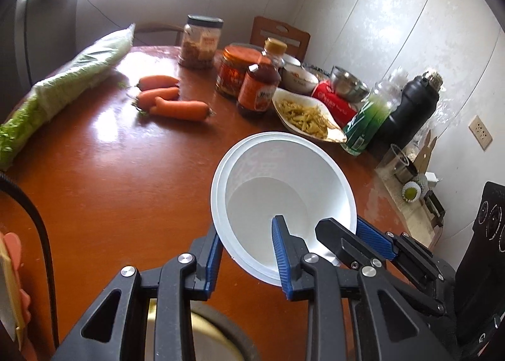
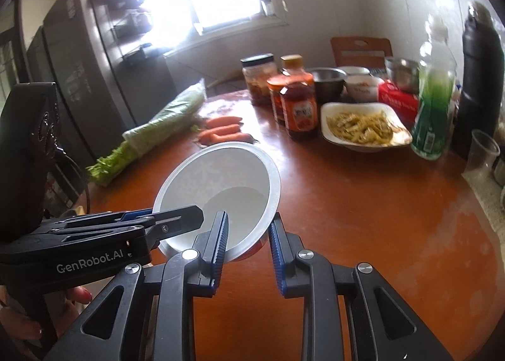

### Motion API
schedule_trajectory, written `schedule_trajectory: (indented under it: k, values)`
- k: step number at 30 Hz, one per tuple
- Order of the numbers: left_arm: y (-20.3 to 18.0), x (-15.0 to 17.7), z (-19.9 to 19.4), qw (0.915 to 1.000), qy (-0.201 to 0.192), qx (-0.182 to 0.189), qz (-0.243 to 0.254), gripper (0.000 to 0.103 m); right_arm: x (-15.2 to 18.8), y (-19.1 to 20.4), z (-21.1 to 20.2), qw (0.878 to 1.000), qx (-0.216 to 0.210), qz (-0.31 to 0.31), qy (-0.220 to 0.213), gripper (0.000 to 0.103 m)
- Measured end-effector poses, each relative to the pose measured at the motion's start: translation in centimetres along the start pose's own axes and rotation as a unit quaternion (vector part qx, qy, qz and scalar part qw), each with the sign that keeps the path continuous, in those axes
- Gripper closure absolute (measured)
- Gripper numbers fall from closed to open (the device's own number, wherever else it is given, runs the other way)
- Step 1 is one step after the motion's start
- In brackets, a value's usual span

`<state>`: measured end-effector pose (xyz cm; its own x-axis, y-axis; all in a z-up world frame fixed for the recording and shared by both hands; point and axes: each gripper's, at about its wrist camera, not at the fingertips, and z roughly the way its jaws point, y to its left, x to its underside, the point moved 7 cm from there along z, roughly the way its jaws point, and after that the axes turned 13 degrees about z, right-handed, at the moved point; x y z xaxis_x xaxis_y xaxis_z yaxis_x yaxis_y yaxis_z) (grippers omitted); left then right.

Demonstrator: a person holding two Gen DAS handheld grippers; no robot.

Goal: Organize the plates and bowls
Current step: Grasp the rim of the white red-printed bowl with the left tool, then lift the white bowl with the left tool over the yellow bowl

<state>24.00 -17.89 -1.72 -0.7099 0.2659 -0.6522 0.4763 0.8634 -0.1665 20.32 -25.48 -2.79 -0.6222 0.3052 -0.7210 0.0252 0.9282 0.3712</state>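
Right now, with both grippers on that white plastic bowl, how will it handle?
The white plastic bowl looks thin-walled and empty, so probably light and flexible. Both the left gripper and right gripper pinch only its rim, so it may tilt or slip.

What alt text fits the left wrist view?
Two grippers, the left gripper and the right gripper, pinch the rim of a tilted white bowl above a brown table, with carrots, jars and a plate of food behind.

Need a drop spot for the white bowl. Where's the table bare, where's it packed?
Bare: the wide brown table stretch between the white bowl and the noodle plate, and the near side below the carrots and bagged greens. Packed: the far edge, with jars, bottles and steel bowls.
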Motion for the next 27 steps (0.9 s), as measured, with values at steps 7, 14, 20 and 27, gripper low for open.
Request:
schedule_trajectory:
  k: [7, 14, 20, 27]
  values:
    - [1.3, 0.7, -4.2, 0.9993, -0.032, -0.020, 0.004, 0.073, 0.5, 3.8, -2.0, 1.000, -0.016, -0.023, -0.014, 0.075]
    - [2.3, 1.9, -8.2, 0.9974, -0.059, -0.042, 0.009, 0.073, 1.4, 7.0, -3.8, 0.998, -0.030, -0.040, -0.023, 0.075]
    - [2.9, 3.3, -10.7, 0.9957, -0.071, -0.059, 0.011, 0.073, 2.5, 9.2, -5.0, 0.997, -0.042, -0.052, -0.026, 0.075]
    - [3.6, 5.3, -11.9, 0.9953, -0.072, -0.064, 0.003, 0.073, 3.9, 11.0, -6.2, 0.996, -0.052, -0.067, -0.025, 0.075]
